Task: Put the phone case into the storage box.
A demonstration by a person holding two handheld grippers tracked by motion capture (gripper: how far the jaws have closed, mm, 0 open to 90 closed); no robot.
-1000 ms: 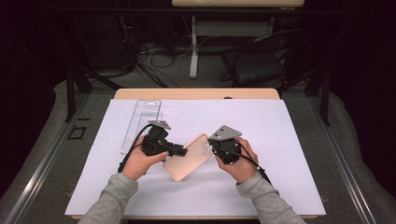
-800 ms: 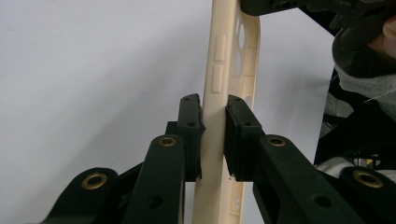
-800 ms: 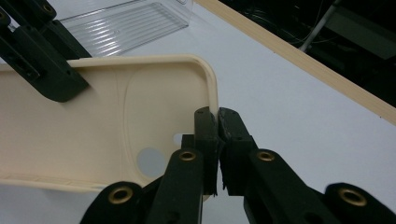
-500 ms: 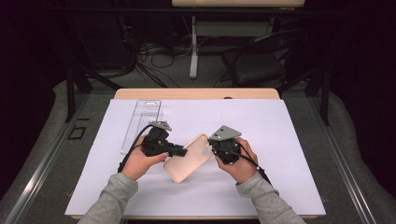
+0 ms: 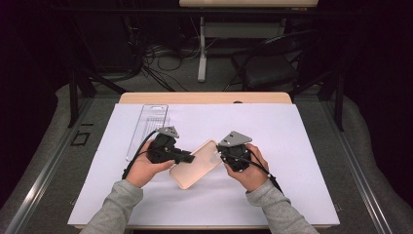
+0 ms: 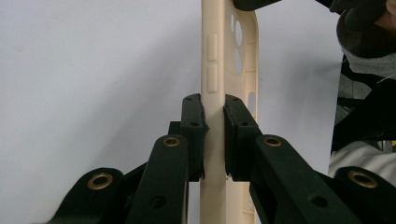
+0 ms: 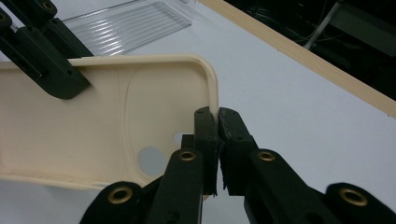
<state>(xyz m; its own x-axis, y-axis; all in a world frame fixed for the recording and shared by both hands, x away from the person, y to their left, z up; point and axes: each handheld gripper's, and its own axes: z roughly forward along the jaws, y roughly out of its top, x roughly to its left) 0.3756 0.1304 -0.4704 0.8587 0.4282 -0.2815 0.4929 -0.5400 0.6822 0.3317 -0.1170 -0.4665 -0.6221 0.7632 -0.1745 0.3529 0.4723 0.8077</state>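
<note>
Both grippers are clamped on the cream phone case (image 5: pixel 196 164), one at each end. With my left gripper (image 6: pixel 214 135) I pinch one long side wall of the case, the pads pressed flat against it from both sides. With my right gripper (image 7: pixel 218 140) I squeeze the rim at the end with the camera cutouts, just beside a rounded corner. Between the two, the case hangs slanted over the white sheet (image 5: pixel 302 146) covering the table, near the middle and a little toward the near edge. Beside the sheet's far left corner lies a clear plastic tray (image 5: pixel 146 127), well apart from the case.
</note>
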